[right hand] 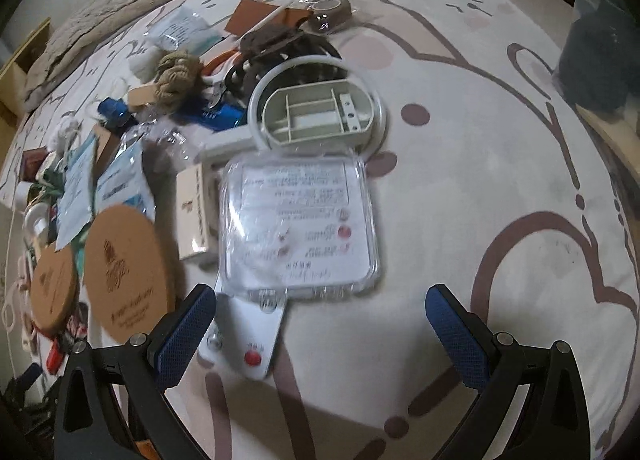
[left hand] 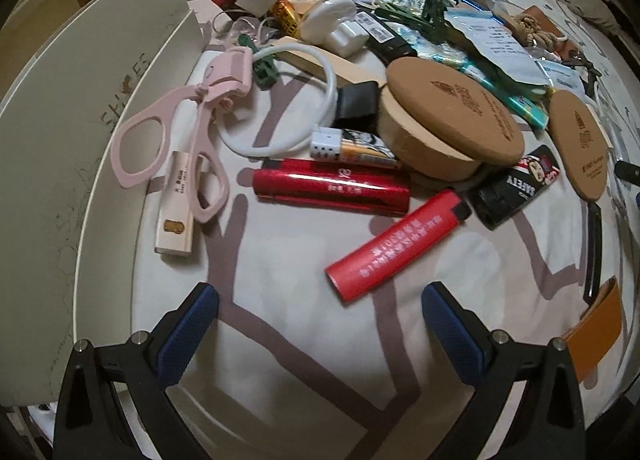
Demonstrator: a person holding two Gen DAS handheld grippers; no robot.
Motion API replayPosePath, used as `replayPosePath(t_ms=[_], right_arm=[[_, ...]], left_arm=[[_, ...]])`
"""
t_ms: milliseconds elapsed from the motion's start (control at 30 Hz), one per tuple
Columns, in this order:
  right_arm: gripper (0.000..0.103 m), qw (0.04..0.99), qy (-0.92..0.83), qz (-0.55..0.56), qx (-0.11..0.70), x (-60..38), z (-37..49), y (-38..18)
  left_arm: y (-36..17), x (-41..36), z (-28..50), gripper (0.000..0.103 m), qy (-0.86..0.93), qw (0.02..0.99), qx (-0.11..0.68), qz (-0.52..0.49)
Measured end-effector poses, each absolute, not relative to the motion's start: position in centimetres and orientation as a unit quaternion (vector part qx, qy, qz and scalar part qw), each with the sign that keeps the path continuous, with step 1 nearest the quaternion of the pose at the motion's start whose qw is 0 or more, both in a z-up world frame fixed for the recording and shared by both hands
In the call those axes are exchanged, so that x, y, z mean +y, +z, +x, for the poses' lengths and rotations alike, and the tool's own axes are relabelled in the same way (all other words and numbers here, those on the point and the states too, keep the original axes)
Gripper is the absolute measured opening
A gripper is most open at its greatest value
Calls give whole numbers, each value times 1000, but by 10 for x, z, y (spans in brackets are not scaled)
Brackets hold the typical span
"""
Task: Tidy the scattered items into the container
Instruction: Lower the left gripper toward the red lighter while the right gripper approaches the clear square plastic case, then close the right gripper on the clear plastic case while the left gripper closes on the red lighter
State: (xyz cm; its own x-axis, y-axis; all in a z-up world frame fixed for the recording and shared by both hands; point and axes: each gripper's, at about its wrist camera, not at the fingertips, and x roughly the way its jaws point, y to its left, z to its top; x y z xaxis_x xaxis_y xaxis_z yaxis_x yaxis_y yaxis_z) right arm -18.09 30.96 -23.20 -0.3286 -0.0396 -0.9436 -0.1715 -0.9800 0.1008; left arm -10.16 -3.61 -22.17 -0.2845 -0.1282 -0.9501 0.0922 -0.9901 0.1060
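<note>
Many small items lie scattered on a patterned cloth. In the left wrist view my left gripper (left hand: 320,312) is open just short of a red lighter (left hand: 394,240); a red tube (left hand: 332,188) and pink scissors (left hand: 176,140) lie beyond it. The cream shoe box (left hand: 72,132) stands at the left edge. In the right wrist view my right gripper (right hand: 320,316) is open, nothing between its fingers, just in front of a clear square plastic case (right hand: 300,224) and a white tag with a red button (right hand: 248,340).
Cork coasters (left hand: 456,116) (right hand: 128,276) sit mid-pile. A white ring (left hand: 296,100), a black clip (left hand: 358,104), a black safety lighter (left hand: 516,188) and an orange strap (left hand: 596,332) lie around. A grey ring holder (right hand: 320,116), rope knot (right hand: 176,72) and packets (right hand: 120,188) crowd the right view's left half.
</note>
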Motion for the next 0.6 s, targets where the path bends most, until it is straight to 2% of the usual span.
replayPosePath(t_ms=[600], right_arm=[[103, 76, 816, -568, 76, 319, -203, -232]], left_arm=[[-213, -74, -96, 103, -804, 121, 10, 582]])
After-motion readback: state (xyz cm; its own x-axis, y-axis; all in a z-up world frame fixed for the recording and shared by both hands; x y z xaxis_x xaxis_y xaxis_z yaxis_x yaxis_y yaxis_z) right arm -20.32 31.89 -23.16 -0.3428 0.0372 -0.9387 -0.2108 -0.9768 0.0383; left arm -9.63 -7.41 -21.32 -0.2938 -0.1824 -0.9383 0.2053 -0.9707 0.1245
